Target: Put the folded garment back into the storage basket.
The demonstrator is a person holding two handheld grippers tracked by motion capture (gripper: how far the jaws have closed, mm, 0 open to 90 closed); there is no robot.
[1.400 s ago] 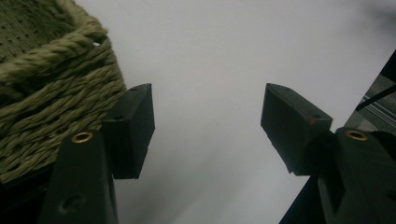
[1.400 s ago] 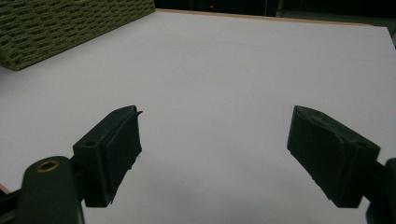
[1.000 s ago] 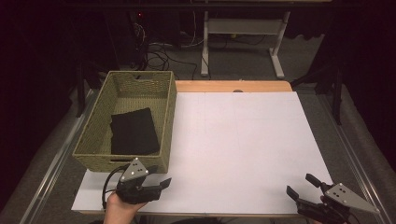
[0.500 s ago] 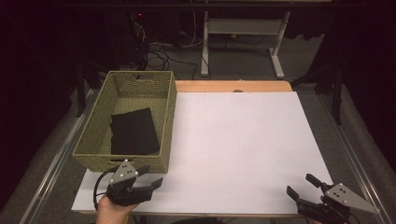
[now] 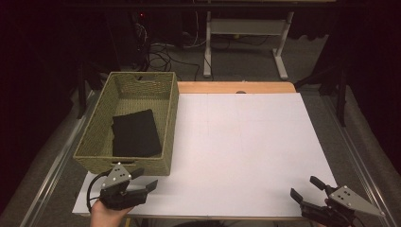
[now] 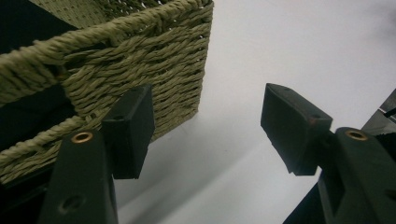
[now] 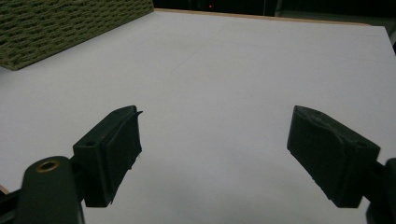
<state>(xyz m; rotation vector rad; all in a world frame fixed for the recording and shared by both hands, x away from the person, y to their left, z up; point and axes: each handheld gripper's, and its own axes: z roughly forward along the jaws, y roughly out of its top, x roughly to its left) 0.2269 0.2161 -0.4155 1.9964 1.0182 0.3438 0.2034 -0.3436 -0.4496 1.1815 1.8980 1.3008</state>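
A woven green basket stands at the table's left, with a folded black cloth lying flat inside it. My left gripper is held by a hand just in front of the basket's near right corner, open and holding nothing. In the left gripper view the basket's corner rises close behind the left jaw, and the gripper gapes wide over the white surface. My right gripper sits at the near right edge, open and holding nothing. Its jaws spread wide above bare white table.
The white tabletop has a wooden strip along its far edge. Metal rails run along both sides. Beyond the table stand a desk frame and loose cables on the floor.
My left gripper has shifted a little to the left and nearer the front edge, then turned toward the basket's corner. The right gripper has stayed put.
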